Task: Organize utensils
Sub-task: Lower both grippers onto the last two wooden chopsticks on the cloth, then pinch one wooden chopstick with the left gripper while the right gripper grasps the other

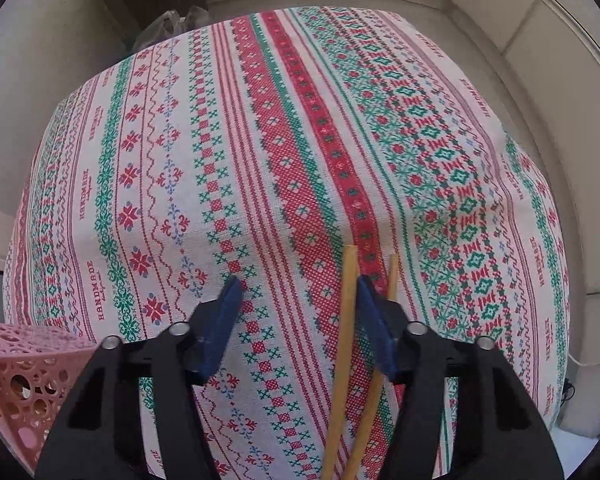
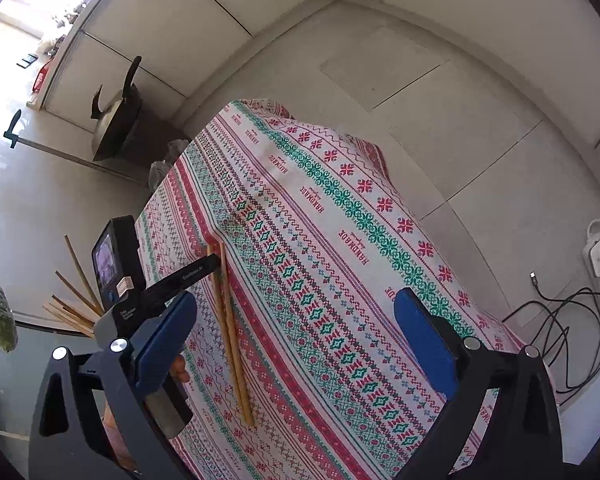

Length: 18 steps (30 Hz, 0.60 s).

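Two wooden chopsticks [image 1: 342, 360] lie side by side on the patterned tablecloth [image 1: 260, 140]. My left gripper [image 1: 296, 320] points down over their far ends, its blue pads apart. One stick lies between the jaws, just inside the right pad [image 1: 374, 332]; the other runs under that pad to its outer side. The left pad touches nothing. In the right wrist view the same chopsticks [image 2: 230, 332] lie near the table's left edge, with the left gripper's black finger [image 2: 192, 274] at their far tips. My right gripper [image 2: 296, 340] hangs wide open above the cloth, holding nothing.
A pink perforated basket [image 1: 16, 380] sits at the table's left edge. Several more wooden sticks [image 2: 74, 304] stand bunched beyond that edge. A pan on a dark stand [image 2: 116, 124] is on the floor behind. Cables and a socket [image 2: 560, 320] lie on the floor at right.
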### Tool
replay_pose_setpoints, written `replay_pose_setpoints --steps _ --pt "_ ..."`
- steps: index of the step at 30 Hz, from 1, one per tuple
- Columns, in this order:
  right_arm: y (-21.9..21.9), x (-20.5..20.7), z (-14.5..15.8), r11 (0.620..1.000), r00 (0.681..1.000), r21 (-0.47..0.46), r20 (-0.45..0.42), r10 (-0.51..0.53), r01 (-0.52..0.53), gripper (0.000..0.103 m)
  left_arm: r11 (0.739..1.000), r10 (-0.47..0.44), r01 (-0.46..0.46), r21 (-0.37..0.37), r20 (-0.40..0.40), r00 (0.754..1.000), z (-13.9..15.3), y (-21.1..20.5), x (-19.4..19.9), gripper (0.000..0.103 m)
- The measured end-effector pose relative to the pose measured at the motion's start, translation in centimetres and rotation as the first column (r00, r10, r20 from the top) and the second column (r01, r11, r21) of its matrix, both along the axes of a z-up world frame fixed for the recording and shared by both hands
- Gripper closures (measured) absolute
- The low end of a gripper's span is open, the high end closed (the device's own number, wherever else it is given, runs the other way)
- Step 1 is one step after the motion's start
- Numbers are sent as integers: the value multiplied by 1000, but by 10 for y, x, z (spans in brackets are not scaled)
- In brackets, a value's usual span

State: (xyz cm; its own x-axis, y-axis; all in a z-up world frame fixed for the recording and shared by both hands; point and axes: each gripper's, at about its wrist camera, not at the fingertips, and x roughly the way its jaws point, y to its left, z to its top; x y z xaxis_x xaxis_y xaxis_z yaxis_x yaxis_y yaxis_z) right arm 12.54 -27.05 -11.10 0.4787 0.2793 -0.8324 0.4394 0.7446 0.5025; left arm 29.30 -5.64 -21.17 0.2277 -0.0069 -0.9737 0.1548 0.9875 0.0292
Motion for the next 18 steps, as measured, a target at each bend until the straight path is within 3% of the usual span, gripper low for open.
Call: replay_pose_setpoints --steps 1,2,10,15,18 --pt "2 3 -1 1000 1000 -18 -2 0 0 7 1000 -19 19 4 2 1000 2 -2 -3 85" --pt "6 9 -2 999 1000 -44 -5 5 -6 7 999 -37 37 9 -2 999 2 -5 -7 94" --pt "54 63 -30 980 994 -167 -51 100 -107 7 997 -80 80 1 43 996 15 27 -72 96" --pt "92 91 -53 968 984 -194 -116 138 -159 7 995 -94 90 32 131 987 51 62 -131 96" --pt "115 108 -63 943 977 -272 -145 155 -190 7 996 -84 76 50 198 977 77 85 -165 96"
